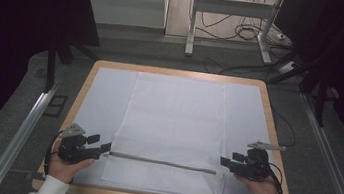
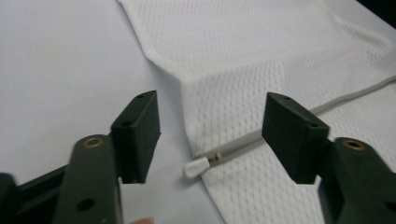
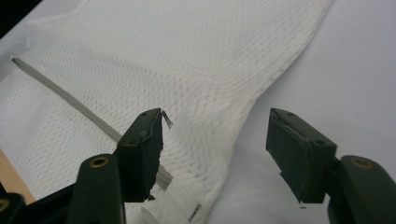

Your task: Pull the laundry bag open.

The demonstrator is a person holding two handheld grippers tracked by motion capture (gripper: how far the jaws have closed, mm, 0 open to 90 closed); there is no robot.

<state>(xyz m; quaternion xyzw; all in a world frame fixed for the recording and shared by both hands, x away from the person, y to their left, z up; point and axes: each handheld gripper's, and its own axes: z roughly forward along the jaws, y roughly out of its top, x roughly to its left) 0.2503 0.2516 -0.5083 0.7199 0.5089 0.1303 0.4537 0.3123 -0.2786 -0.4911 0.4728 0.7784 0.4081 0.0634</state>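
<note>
Both grippers stand with jaws wide apart and nothing between the pads: the left gripper (image 1: 107, 147) sits at the near left corner of the white mesh laundry bag (image 1: 172, 127), the right gripper (image 1: 223, 161) at the near right corner. That bag lies flat on the pale blue mat (image 1: 104, 98) of the wooden table (image 1: 84, 78), its grey zipper (image 1: 164, 163) running across the near end (white pull tab (image 2: 195, 167) lying between the left jaws, untouched)
</note>
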